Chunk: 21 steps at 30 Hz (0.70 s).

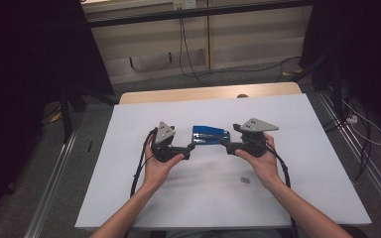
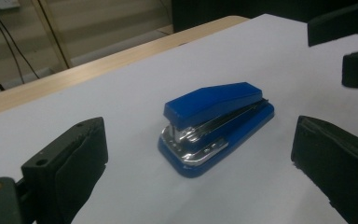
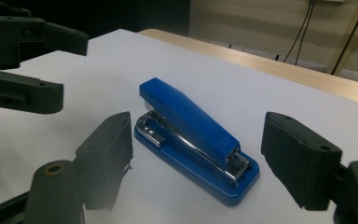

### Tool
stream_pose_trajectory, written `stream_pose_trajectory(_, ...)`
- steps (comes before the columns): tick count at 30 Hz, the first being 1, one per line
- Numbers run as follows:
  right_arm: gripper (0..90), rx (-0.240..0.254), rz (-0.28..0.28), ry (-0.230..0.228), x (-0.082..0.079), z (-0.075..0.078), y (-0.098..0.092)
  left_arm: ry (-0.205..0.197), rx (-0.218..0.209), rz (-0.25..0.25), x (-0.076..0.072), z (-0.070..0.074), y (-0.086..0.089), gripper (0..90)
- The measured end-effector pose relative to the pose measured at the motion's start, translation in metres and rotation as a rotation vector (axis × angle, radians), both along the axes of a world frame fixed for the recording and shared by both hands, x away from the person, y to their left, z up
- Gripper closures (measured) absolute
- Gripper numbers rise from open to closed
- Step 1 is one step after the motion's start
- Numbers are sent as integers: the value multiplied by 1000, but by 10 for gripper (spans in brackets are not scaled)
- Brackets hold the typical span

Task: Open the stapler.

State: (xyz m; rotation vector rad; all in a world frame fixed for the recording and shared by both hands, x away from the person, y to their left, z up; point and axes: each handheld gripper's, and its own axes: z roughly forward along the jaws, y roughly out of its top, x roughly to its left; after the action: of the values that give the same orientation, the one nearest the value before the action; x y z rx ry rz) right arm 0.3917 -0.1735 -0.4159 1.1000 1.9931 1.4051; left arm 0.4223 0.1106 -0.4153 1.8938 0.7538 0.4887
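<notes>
Stapler, blue, lies flat on the white table, between the two grippers. Left hand-held gripper is released, jaws wide on either side of it without touching. Right hand-held gripper is likewise released, its pads straddling the stapler's rear end.

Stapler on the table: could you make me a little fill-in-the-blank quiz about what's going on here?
1. The stapler is coloured ____.
2. It lies on a ____ sheet covering the table.
3. The left gripper and right gripper both have ____ jaws, neither touching the stapler.

Missing words: blue; white; open
</notes>
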Motion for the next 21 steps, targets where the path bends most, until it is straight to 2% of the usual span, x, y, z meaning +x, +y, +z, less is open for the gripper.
stream_pose_trajectory(2, 274, -4, 9, 10, 1, -2, 1, 21, -13, -7, 1, -3, -2, 48)
stream_pose_trajectory(5, 291, 8, 26, 27, 1, -3, 1, 48, 16, -10, 0, -7, -3, 45)
stream_pose_trajectory(8, 393, 22, 38, 35, 1, -4, 0, 29, 18, 20, -2, -9, 1, 62)
stream_pose_trajectory(11, 413, 19, 42, 45, 2, -6, 1, 31, 21, 34, -1, -9, 3, 62)
stream_pose_trajectory(15, 460, 12, 61, 70, 2, -9, 2, 57, 20, 18, 0, -12, 4, 57)
stream_pose_trajectory(18, 544, 2, 74, 67, 2, -11, 4, 61, 8, 2, -1, -12, 5, 57)
stream_pose_trajectory(21, 652, -17, 78, 55, 2, -12, 6, 58, 4, 14, -2, -13, 8, 58)
